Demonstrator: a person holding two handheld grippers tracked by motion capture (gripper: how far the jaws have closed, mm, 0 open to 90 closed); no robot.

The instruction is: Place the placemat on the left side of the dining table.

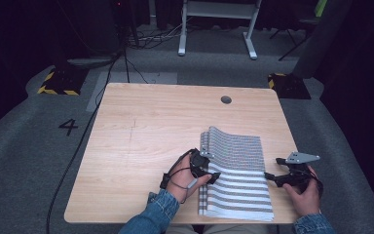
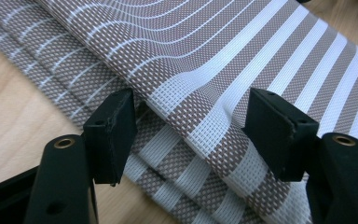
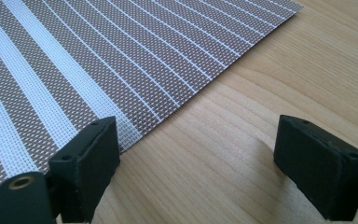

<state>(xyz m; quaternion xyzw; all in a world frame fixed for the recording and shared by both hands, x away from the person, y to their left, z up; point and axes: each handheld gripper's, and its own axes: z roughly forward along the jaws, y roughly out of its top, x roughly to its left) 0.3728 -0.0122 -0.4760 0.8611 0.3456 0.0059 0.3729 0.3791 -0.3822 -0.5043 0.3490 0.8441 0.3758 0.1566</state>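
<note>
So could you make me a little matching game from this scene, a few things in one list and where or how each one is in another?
Things:
1. stack of brown-and-white striped woven placemats
2. left gripper
3. right gripper
4. small round hole in the light wooden table

Places or states:
A. far side of the tabletop
B. open at the stack's left edge, top mat bowed up
C. near right part of the table
D. open at the stack's right edge

Pairs: 1-C, 2-B, 3-D, 4-A

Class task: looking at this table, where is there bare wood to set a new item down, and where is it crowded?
Free: the table's whole left half, from its left edge to the striped mat, and the far strip around the round hole. Crowded: the near right, where the mat lies with the left gripper on its left edge and the right gripper at its right edge.
</note>
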